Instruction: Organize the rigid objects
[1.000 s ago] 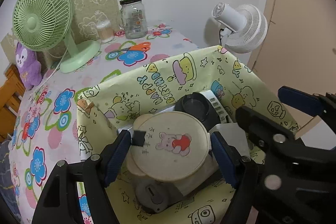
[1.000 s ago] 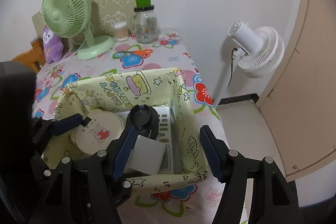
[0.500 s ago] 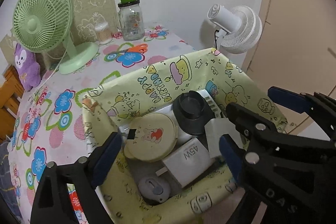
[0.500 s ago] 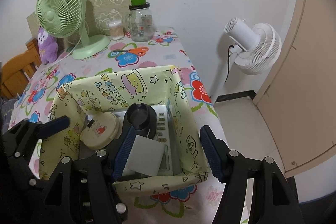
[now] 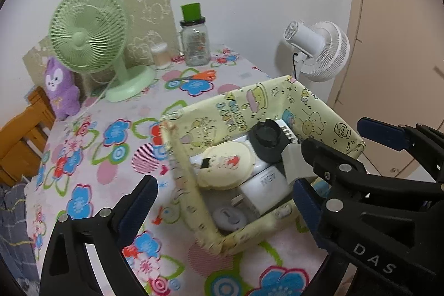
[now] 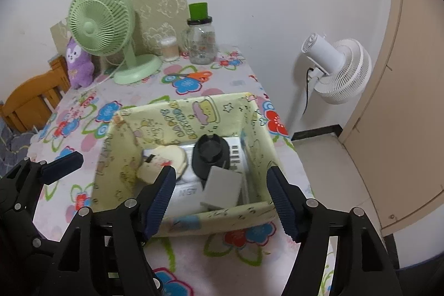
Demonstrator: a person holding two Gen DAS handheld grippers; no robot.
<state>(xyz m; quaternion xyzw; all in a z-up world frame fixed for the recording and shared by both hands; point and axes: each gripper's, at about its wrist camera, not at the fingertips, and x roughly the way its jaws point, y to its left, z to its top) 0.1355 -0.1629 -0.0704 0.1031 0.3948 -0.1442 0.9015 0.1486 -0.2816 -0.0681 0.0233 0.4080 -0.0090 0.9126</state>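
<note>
Left wrist view: the left gripper, jaws opening and empty, had drawn back from the round cream case, released since a second earlier into the yellow fabric bin at the table's near right. The case looked stiff and light, best taken across its rim.

Right wrist view: the right gripper, jaws opening and empty, hung over the bin's near wall, farther back than before.

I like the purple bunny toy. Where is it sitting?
The bunny is at the table's far left edge in both views, left of the green fan and beside the wooden chair.
</note>
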